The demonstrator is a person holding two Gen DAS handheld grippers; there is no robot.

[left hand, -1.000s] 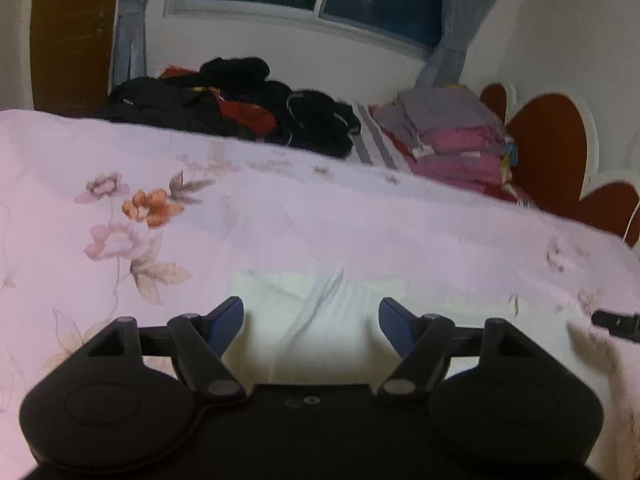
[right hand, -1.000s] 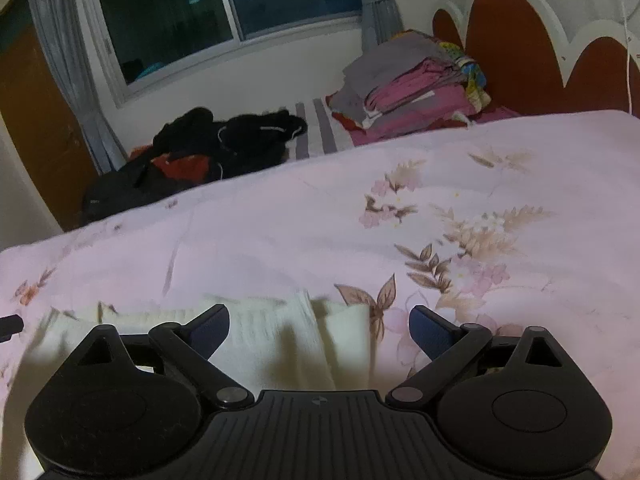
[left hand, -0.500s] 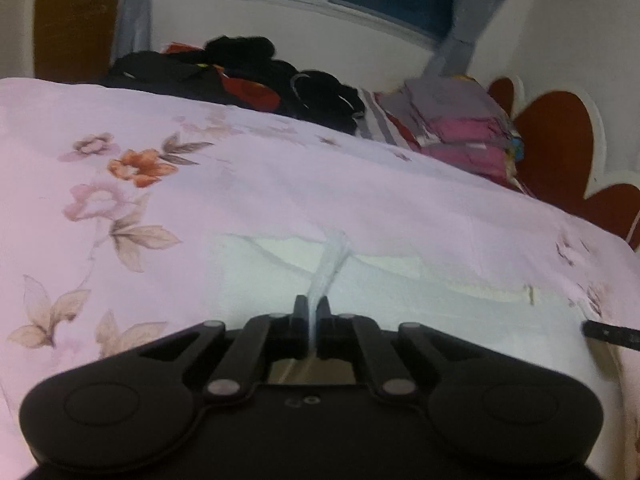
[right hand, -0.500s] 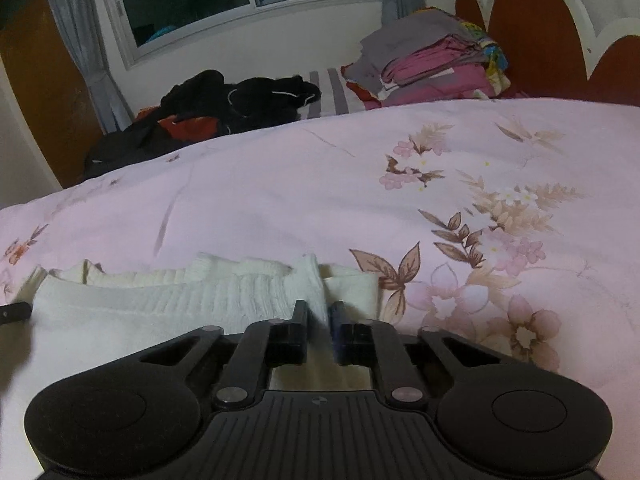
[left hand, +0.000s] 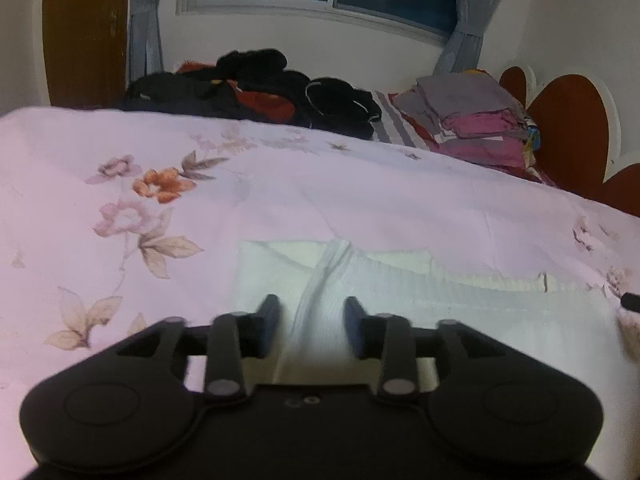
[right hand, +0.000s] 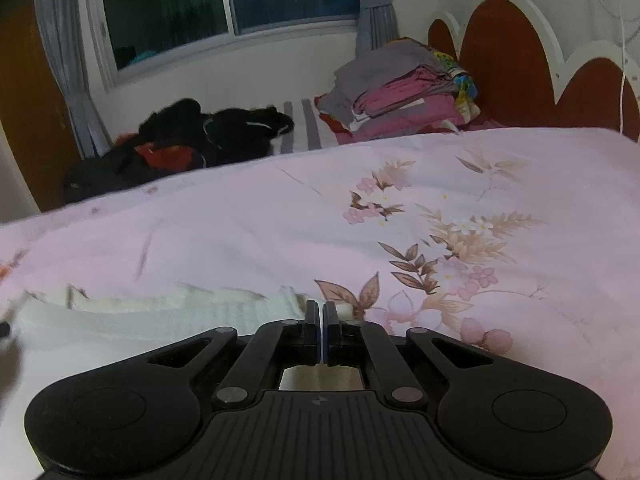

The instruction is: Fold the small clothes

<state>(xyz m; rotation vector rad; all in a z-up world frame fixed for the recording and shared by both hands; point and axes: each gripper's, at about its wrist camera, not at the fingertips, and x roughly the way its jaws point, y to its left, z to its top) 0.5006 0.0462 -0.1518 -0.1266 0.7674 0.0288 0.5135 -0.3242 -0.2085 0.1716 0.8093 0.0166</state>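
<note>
A white ribbed garment lies flat on the pink floral bedspread. My left gripper sits low over its left part. The jaws are opening and stand apart on either side of a raised ridge of the cloth, without pressing on it. In the right wrist view the same garment stretches left from my right gripper, which is shut on the garment's right edge, with cloth showing on both sides of the tips. The right gripper's tip shows at the far right of the left wrist view.
A heap of dark clothes and a folded stack of grey and pink cloth lie at the far side of the bed. A red scalloped headboard stands at the right, under a curtained window.
The left gripper closed on the cloth ridge and has since parted again. The right gripper went from wide open to shut at the garment's right edge.
</note>
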